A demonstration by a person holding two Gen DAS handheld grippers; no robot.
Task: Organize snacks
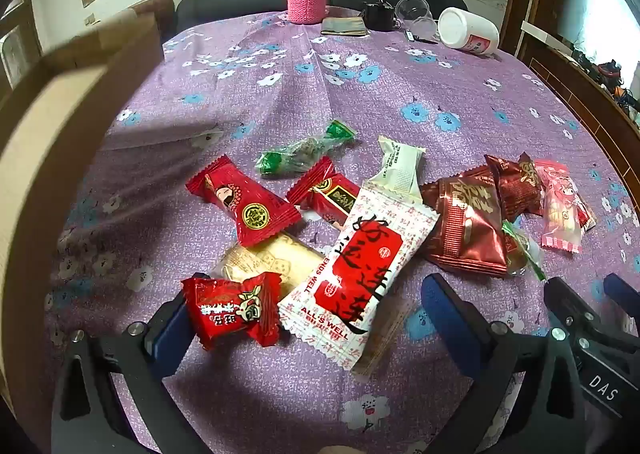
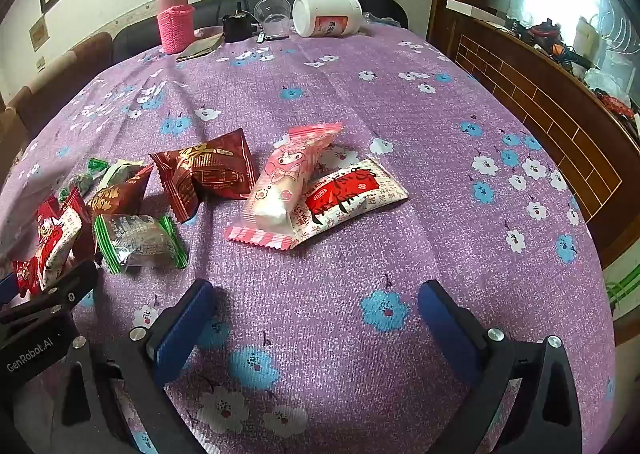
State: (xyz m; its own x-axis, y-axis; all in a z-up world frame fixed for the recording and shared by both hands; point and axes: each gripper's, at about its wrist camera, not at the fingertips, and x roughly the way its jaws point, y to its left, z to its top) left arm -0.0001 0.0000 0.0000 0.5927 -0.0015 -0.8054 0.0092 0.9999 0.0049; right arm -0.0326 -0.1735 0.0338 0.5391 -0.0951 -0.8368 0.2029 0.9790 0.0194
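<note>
Snacks in crinkly wrappers lie scattered over a table (image 1: 400,94) under a purple cloth printed with white and blue flowers. Nearest the left gripper (image 1: 308,318), whose blue-padded jaws stand spread wide with nothing pressed between them, lies a long white packet with a red panel (image 1: 356,266); it carries large black Chinese brushwork and the words "ALL'S WELL ENDS WELL". A small red sweet with a cartoon figure (image 1: 232,306) sits just beside the left pad. Behind these lie a red pillow pack with a gold seal (image 1: 244,206), a green-ended clear wrapper (image 1: 304,152) and a dark red foil bag with gold characters (image 1: 468,230).

The right gripper (image 2: 316,318) hangs over bare cloth, its jaws likewise spread and empty. Ahead of it a pink striped packet showing a cartoon rabbit (image 2: 280,190) rests partly on a second white-and-red packet (image 2: 352,194). The neighbouring tool's body reads "GenRobot.AI" in the right view and "DAS" in the left.

At the far edge stand a flask in a pink knitted sleeve (image 2: 174,20) and a white jar lying on its side (image 2: 326,16); the jar's label is unreadable.
</note>
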